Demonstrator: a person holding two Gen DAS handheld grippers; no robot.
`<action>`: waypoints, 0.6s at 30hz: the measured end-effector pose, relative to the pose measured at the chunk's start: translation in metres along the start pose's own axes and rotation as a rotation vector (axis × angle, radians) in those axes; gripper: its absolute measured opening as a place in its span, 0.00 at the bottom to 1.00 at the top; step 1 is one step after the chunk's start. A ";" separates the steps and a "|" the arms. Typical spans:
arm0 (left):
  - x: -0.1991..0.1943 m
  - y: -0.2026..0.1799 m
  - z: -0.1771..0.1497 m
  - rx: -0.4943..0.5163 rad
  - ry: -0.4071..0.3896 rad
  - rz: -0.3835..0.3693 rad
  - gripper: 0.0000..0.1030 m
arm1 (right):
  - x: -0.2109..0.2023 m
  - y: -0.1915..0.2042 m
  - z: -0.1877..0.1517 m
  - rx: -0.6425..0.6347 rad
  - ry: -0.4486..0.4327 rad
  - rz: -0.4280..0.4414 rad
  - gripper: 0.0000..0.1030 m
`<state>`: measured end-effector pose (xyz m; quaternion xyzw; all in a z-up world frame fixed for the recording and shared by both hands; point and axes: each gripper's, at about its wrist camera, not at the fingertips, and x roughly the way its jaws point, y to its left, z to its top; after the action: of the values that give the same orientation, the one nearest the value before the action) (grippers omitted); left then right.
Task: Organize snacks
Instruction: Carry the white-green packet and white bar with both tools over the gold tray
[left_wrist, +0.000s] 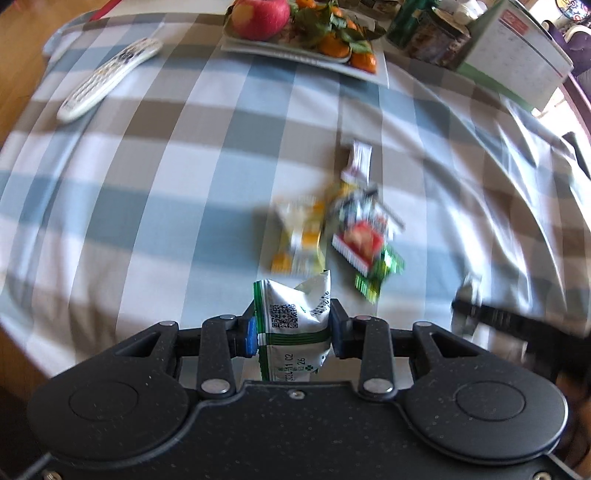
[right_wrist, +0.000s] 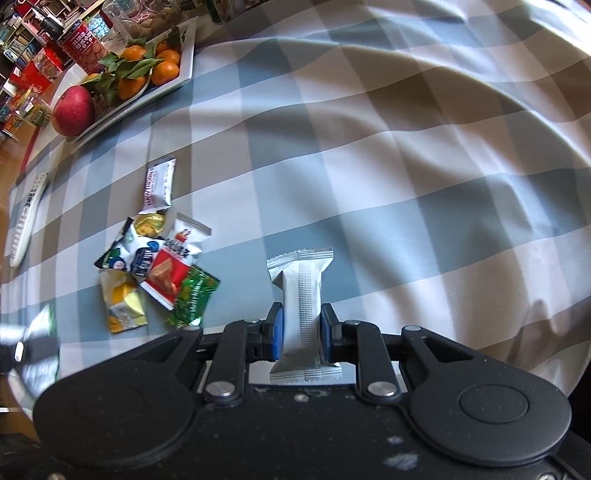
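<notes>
Both grippers are being pointed steeply down at the checked tablecloth (right_wrist: 406, 184). Nearest the left wrist camera, the left gripper (left_wrist: 291, 328) is being held over the near part of the cloth, its blue pads clamped partway on one crumpled green-and-white snack packet (left_wrist: 291, 325), which is being kept clear of the table. Nearest the right wrist camera, the right gripper (right_wrist: 301, 332) is being held with its jaws almost together, squeezing one plain silver snack bar (right_wrist: 301, 306) upright by its middle.

Just beyond, on the cloth to the left of the silver bar, a loose pile of snack packets (right_wrist: 155, 266) is being left lying; about six can be counted, overlapping one another, with a white sachet (right_wrist: 159, 182) at the far end. One white remote control (left_wrist: 110, 77) is lying further left. At the far edge, one white fruit tray (right_wrist: 184, 70) is carrying one red apple (right_wrist: 72, 110) and several leafy tangerines (right_wrist: 162, 70); their exact number cannot be told.
</notes>
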<state>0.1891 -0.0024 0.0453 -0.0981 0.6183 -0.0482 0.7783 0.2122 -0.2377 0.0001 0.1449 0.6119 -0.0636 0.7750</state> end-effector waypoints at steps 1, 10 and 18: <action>-0.003 0.002 -0.011 -0.001 0.000 0.009 0.43 | -0.002 -0.002 -0.002 -0.002 -0.005 -0.002 0.21; -0.022 0.012 -0.083 -0.026 0.026 0.010 0.43 | -0.036 -0.012 -0.053 0.018 -0.037 0.079 0.21; -0.036 -0.004 -0.147 0.040 0.022 -0.025 0.43 | -0.065 -0.009 -0.133 0.010 -0.067 0.152 0.21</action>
<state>0.0381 -0.0129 0.0483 -0.0896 0.6244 -0.0715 0.7726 0.0704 -0.2109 0.0338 0.1926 0.5724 -0.0127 0.7969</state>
